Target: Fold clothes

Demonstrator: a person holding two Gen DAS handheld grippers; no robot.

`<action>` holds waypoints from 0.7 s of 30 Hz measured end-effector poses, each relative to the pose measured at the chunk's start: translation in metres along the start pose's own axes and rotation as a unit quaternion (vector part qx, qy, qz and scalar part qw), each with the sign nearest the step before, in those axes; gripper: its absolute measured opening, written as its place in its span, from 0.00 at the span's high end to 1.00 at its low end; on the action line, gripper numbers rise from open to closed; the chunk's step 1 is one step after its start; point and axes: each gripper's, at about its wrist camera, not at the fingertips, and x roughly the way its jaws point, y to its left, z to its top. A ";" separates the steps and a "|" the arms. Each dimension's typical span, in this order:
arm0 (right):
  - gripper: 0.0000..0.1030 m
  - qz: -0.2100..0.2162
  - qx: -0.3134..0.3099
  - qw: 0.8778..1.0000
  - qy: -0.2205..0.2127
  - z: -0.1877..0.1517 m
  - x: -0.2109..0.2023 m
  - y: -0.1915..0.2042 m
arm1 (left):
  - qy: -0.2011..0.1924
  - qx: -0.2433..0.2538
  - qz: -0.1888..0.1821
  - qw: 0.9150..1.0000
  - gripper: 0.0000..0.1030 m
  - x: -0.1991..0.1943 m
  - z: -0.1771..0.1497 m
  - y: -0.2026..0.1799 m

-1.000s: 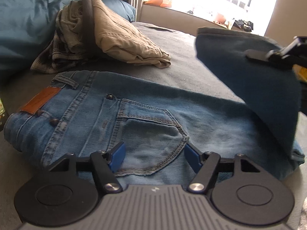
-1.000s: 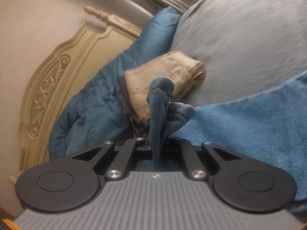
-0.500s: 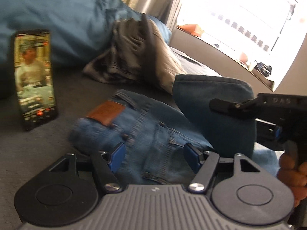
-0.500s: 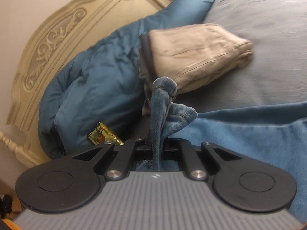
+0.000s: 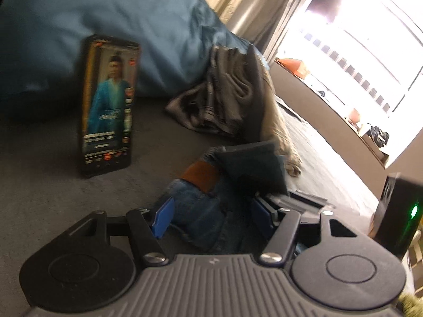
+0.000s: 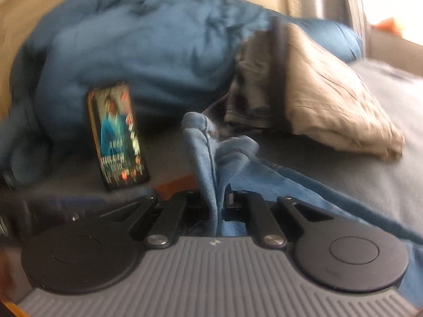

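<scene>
The right wrist view is smeared by motion, so the writing on the phone [image 6: 117,134] cannot be read. The jeans [image 6: 304,185] run out past the right edge, and the pads of the right tool [image 6: 215,203] are hidden (the cloth covers them).

The right gripper [image 6: 215,206] pinches a bunched bit of the blue jeans [image 6: 277,182]. A phone [image 6: 117,134] stands behind, its screen lit. A tan folded pile [image 6: 330,105] sits on the grey bed [image 6: 396,163], maybe trousers; the view is blurry. A blue blanket [image 6: 132,47] lies behind.
</scene>
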 end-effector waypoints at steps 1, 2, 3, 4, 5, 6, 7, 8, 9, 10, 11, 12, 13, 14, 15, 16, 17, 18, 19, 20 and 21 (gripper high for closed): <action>0.96 -0.004 -0.015 1.000 0.003 -0.002 0.004 0.005 | 0.000 -0.009 0.002 1.000 0.37 -0.001 0.000 0.004; 0.95 -0.006 -0.027 1.000 0.008 -0.004 0.008 0.009 | 0.001 -0.018 0.002 1.000 0.37 -0.001 0.001 0.008; 0.94 -0.006 -0.037 0.999 0.016 -0.003 0.013 0.012 | 0.003 -0.026 0.004 1.000 0.37 -0.001 0.001 0.012; 0.92 -0.006 -0.044 0.999 0.022 -0.004 0.017 0.014 | 0.005 -0.032 0.007 0.999 0.37 -0.001 0.000 0.015; 0.90 -0.006 -0.045 0.999 0.021 -0.005 0.017 0.015 | 0.005 -0.035 0.008 0.999 0.37 -0.003 0.000 0.017; 0.89 -0.004 -0.045 0.999 0.020 -0.005 0.018 0.016 | 0.005 -0.037 0.011 0.999 0.37 -0.004 0.000 0.019; 0.85 0.000 -0.042 0.999 0.020 -0.004 0.017 0.016 | 0.005 -0.039 0.013 0.999 0.37 -0.005 -0.001 0.022; 0.83 0.006 -0.036 0.999 0.017 -0.003 0.016 0.015 | 0.006 -0.040 0.015 0.999 0.37 -0.007 -0.001 0.023; 0.83 0.011 -0.028 0.999 0.017 -0.002 0.016 0.014 | 0.006 -0.042 0.017 0.999 0.37 -0.009 -0.002 0.025; 0.80 0.017 -0.019 1.000 0.018 0.000 0.017 0.012 | 0.006 -0.045 0.019 0.999 0.37 -0.010 -0.002 0.027; 0.77 0.026 -0.008 0.999 0.019 0.002 0.018 0.010 | 0.006 -0.047 0.021 0.999 0.37 -0.012 -0.003 0.028; 0.75 0.035 0.003 0.999 0.017 0.004 0.018 0.008 | 0.005 -0.048 0.023 0.999 0.37 -0.014 -0.004 0.029; 0.69 0.046 0.013 0.999 0.015 0.006 0.018 0.007 | 0.007 -0.049 0.024 0.999 0.37 -0.015 -0.004 0.030; 0.59 0.059 0.024 0.998 0.012 0.008 0.018 0.006 | 0.008 -0.049 0.025 0.998 0.37 -0.016 -0.005 0.031; 0.53 0.077 0.040 0.996 0.011 0.010 0.018 0.003 | 0.009 -0.049 0.025 0.998 0.37 -0.017 -0.006 0.032; 0.45 0.097 0.060 0.993 0.009 0.011 0.017 0.000 | 0.013 -0.048 0.025 0.998 0.37 -0.017 -0.007 0.032; 0.44 0.119 0.084 0.989 0.007 0.012 0.017 -0.005 | 0.017 -0.046 0.024 0.998 0.37 -0.016 -0.008 0.032; 0.44 0.144 0.114 0.983 0.004 0.012 0.016 -0.012 | 0.024 -0.045 0.021 0.998 0.37 -0.016 -0.009 0.032; 0.43 0.169 0.147 0.975 0.002 0.013 0.014 -0.021 | 0.030 -0.045 0.018 0.998 0.37 -0.015 -0.011 0.031; 0.42 0.189 0.185 0.964 0.000 0.012 0.010 -0.033 | 0.036 -0.044 0.015 0.998 0.36 -0.014 -0.012 0.031; 0.42 0.201 0.221 0.954 -0.002 0.013 0.004 -0.047 | 0.042 -0.045 0.009 0.998 0.35 -0.014 -0.014 0.030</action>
